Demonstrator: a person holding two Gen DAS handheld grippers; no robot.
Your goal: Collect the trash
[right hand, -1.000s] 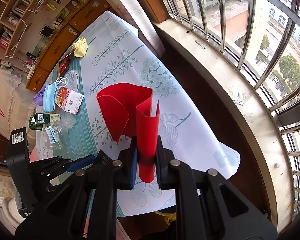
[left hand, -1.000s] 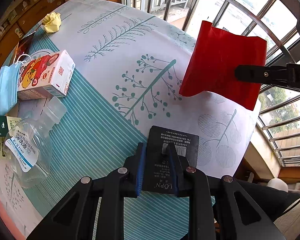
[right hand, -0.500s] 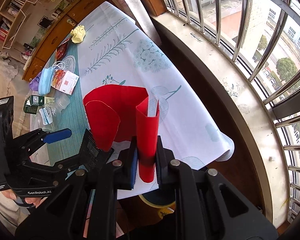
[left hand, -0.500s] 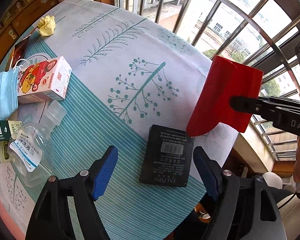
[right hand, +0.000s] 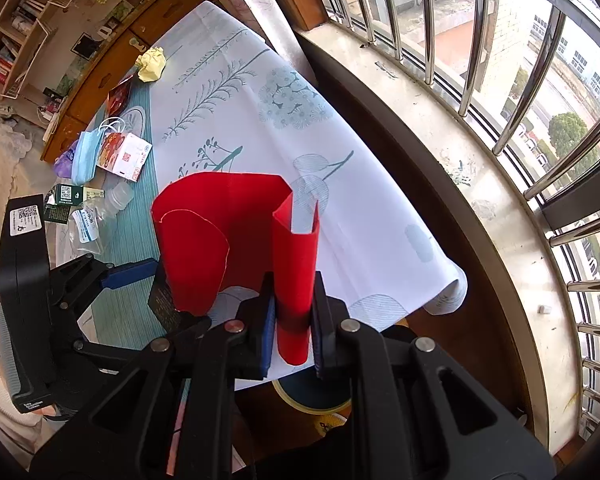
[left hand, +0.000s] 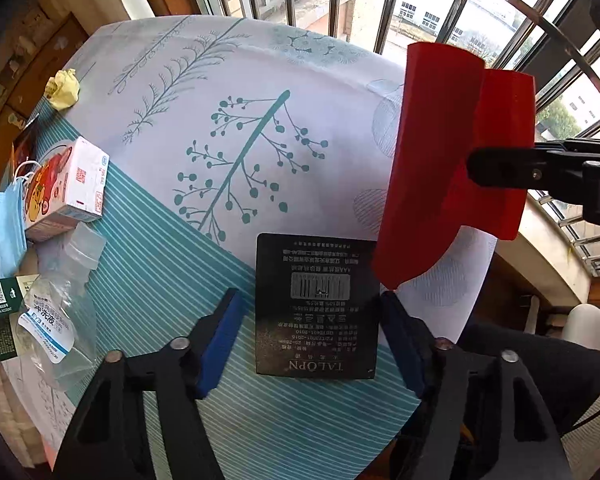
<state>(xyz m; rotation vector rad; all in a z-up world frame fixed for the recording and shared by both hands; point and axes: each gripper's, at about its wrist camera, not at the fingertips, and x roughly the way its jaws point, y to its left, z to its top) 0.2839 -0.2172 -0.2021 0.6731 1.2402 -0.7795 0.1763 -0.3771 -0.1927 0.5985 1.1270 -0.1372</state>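
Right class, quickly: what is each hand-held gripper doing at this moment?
Left hand-held gripper: jaws closing around the black packet, pads not yet pressing on it.
Right hand-held gripper: shut on the red bag.

cloth-covered table (left hand: 340, 92), scattered trash (left hand: 66, 184)

A smooth printed tablecloth (left hand: 228, 92), white and teal with a faint sheen, is spread over the table. A matt black flat pack (left hand: 317, 306), printed in pale lettering, is laid on it. A thin, stiff red sheet (right hand: 228, 236), matt and curled like card or plastic film, is seen. Clear, crinkled glossy plastic is shown by the squashed bottle (left hand: 58, 312). A glossy printed cardboard carton (left hand: 70, 184), a soft blue non-woven face mask (left hand: 6, 232) and a crumpled yellow paper ball (left hand: 63, 89) are also seen. Polished metal window bars (right hand: 480, 36) and varnished wooden cabinets (right hand: 100, 64) are visible.
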